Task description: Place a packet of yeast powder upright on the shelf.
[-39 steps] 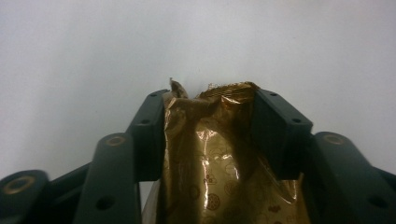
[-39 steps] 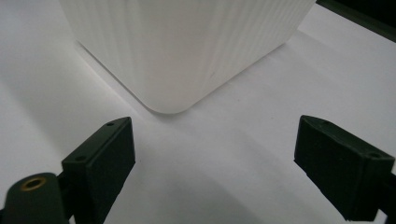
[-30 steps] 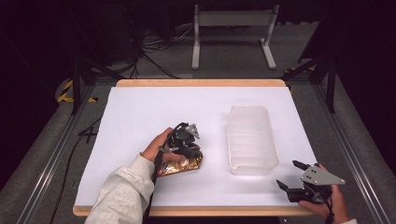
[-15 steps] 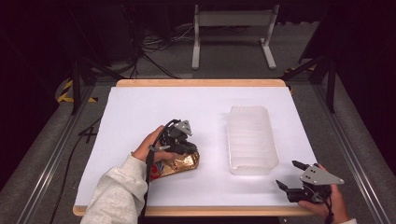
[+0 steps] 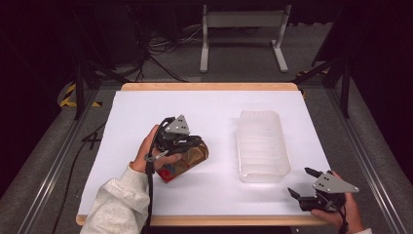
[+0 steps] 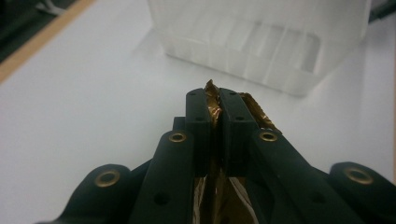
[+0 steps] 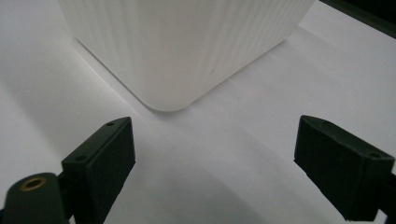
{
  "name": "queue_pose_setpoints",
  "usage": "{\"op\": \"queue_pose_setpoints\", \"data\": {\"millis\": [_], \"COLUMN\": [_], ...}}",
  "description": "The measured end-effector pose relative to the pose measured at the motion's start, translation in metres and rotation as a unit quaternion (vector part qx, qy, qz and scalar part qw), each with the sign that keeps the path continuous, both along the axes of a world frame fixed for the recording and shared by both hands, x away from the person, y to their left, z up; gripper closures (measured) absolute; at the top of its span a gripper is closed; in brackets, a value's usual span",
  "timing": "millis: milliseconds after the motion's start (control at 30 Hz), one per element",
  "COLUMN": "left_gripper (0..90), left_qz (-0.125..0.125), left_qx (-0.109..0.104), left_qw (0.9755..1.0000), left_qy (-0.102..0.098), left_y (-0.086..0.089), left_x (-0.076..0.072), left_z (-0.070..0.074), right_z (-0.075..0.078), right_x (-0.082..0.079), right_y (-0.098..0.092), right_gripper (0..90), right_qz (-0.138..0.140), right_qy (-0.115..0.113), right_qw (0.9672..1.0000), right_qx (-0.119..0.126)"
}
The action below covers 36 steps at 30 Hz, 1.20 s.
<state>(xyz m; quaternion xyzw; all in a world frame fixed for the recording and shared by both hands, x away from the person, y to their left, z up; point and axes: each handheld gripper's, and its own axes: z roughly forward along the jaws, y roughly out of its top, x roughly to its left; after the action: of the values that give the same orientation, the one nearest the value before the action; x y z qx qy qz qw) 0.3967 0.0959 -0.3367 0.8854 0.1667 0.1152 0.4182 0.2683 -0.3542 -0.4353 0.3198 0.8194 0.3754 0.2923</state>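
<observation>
Gold-brown foil snack bag (image 5: 184, 162) sits left of centre in the high view, pinched by the left gripper (image 5: 187, 146); in the left gripper view the two jaws are squeezed together on a crinkled foil edge (image 6: 212, 95), having just been closing, with the foil between them. The bag looks part-lifted at the gripper end, though I can't tell whether its lower-left end touches the white table (image 5: 146, 107).

Key relation: the translucent plastic bin (image 5: 262, 146) lies to the right of the bag in the high view, apart from it with bare table between. In the left gripper view the bin (image 6: 261, 42) is dead ahead past the jaw tips, at the upper centre of the frame. The bin's long axis runs top to bottom of the high view; the bag lies slanted, lower left to upper right.

The right gripper (image 5: 304, 183) rests at the lower right, jaws spread wide and holding nothing, bin corner (image 7: 168, 60) just ahead of it. It is nearer the bin, but the left one has the bag, so the likely carry goes rightward, then up over the rim.
</observation>
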Motion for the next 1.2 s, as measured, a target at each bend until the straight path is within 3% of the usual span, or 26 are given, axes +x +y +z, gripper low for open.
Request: {"op": "queue_pose_setpoints", "data": {"millis": [67,300,400,467,500,567,600,633,733,767,833,867,933,1000,1067,1100,1167,1200], "left_gripper": [84.0,84.4,84.5,84.5,84.5,84.5,84.5,84.5,84.5,84.5,84.5,84.5,84.5,84.5,84.5,84.5,84.5,84.5], "left_qz": [0.013,0.018,0.029,0.049,0.045,0.057,0.049,0.062,0.056,0.067,0.059,0.067,0.053,0.051,0.054,0.044,0.043,0.031], "left_qx": [-0.014,-0.052,-0.060,-0.086,-0.098,-0.114,-0.116,-0.123,-0.131,-0.135,-0.140,-0.142,-0.146,-0.153,-0.160,-0.168,-0.171,-0.172], "left_qw": [0.9997,0.9984,0.9974,0.9939,0.9933,0.9905,0.9911,0.9889,0.9885,0.9867,0.9866,0.9854,0.9861,0.9851,0.9829,0.9828,0.9818,0.9822], "left_qy": [-0.013,-0.016,-0.030,-0.047,-0.041,-0.051,-0.042,-0.055,-0.049,-0.060,-0.060,-0.066,-0.060,-0.059,-0.073,-0.064,-0.070,-0.068], "left_y": [0.001,0.003,0.003,0.005,0.006,0.007,0.007,0.005,0.002,0.001,-0.002,-0.004,-0.009,-0.014,-0.021,-0.025,-0.033,-0.039], "left_x": [-0.002,-0.003,-0.005,-0.007,-0.006,-0.007,-0.006,-0.007,-0.007,-0.008,-0.007,-0.007,-0.005,-0.004,-0.003,-0.002,-0.002,0.000], "left_z": [0.002,0.005,0.008,0.011,0.012,0.013,0.014,0.014,0.015,0.016,0.017,0.017,0.018,0.018,0.022,0.023,0.026,0.028], "right_z": [0.000,0.000,0.000,0.000,0.000,0.000,0.001,0.001,0.001,0.001,0.001,0.001,0.001,0.001,0.001,0.001,0.001,0.001], "right_x": [0.000,0.000,0.000,0.000,0.000,0.000,0.000,0.000,0.000,0.000,0.000,0.000,0.000,0.000,0.001,0.001,0.001,0.001], "right_y": [0.000,0.000,-0.001,-0.001,-0.001,0.000,0.000,-0.001,0.000,0.000,0.000,0.000,-0.001,-0.001,0.000,-0.001,-0.001,-0.001], "right_gripper": [12.9,12.9,12.9,12.9,12.9,12.9,12.9,12.9,12.9,12.9,12.9,12.9,12.9,12.9,12.9,12.9,12.9,12.9], "right_qz": [0.000,0.000,0.000,0.001,0.001,0.001,0.000,-0.001,0.000,0.001,0.000,0.000,-0.001,-0.001,-0.001,-0.001,-0.002,-0.001], "right_qy": [0.000,-0.001,-0.001,-0.001,-0.001,-0.001,-0.001,0.000,-0.002,-0.002,-0.002,-0.002,-0.002,-0.002,-0.002,-0.002,-0.002,-0.003], "right_qw": [1.0000,1.0000,1.0000,1.0000,1.0000,1.0000,1.0000,1.0000,1.0000,1.0000,1.0000,1.0000,1.0000,1.0000,1.0000,1.0000,1.0000,1.0000], "right_qx": [0.000,0.000,0.001,0.001,0.001,0.001,0.000,0.001,0.001,0.001,0.001,0.002,0.002,0.002,0.002,0.002,0.002,0.002]}}
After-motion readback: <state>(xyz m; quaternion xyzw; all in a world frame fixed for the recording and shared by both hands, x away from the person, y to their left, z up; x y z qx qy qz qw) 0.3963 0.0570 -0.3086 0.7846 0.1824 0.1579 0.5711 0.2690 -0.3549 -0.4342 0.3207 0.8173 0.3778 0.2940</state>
